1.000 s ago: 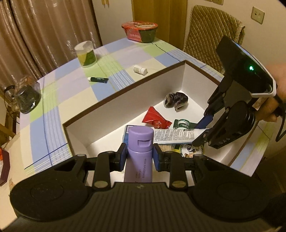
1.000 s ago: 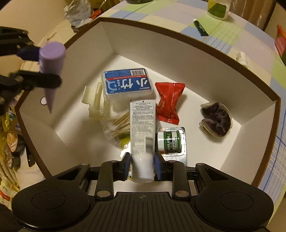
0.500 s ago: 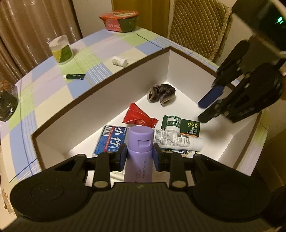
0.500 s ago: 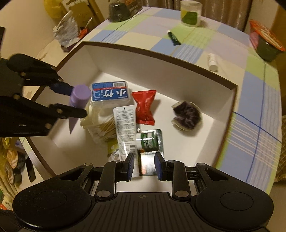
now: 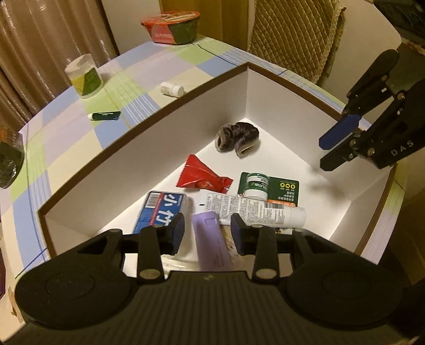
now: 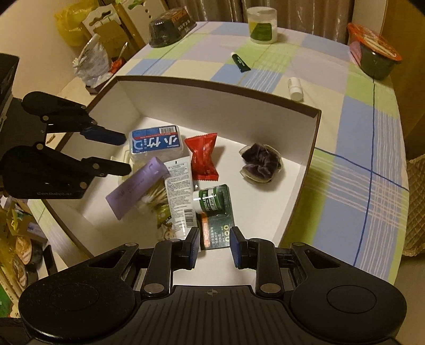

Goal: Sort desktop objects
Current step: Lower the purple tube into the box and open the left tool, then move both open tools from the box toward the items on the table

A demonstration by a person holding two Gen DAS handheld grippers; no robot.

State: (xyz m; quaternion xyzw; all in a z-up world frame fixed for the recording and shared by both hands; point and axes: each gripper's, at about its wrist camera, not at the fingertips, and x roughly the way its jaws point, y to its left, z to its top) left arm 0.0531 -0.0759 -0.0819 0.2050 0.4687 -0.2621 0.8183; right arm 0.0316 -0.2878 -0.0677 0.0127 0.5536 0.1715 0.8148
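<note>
A white box (image 5: 159, 148) (image 6: 212, 106) sits on the checked tablecloth. My left gripper (image 5: 207, 231) (image 6: 124, 154) is open above its near corner. The purple tube (image 5: 209, 238) (image 6: 138, 185) is free of the pads and lies tilted on a bag of cotton swabs inside. My right gripper (image 6: 214, 244) (image 5: 332, 151) hangs open and empty over the box's other side. Below it lie a white tube (image 6: 180, 191) (image 5: 252, 209) and a green jar on its card (image 6: 215, 207) (image 5: 268, 185).
The box also holds a blue pack (image 6: 156, 143), a red packet (image 6: 203, 156) and a dark scrunchie (image 6: 260, 162). On the cloth outside lie a small white bottle (image 6: 295, 87), a green tube (image 6: 241, 62), a white-green jar (image 6: 261, 25) and a noodle bowl (image 6: 374, 61).
My left gripper has opened and the purple tube has dropped from it into the box. My right gripper let go of the white tube, opened wider and drew back upward.
</note>
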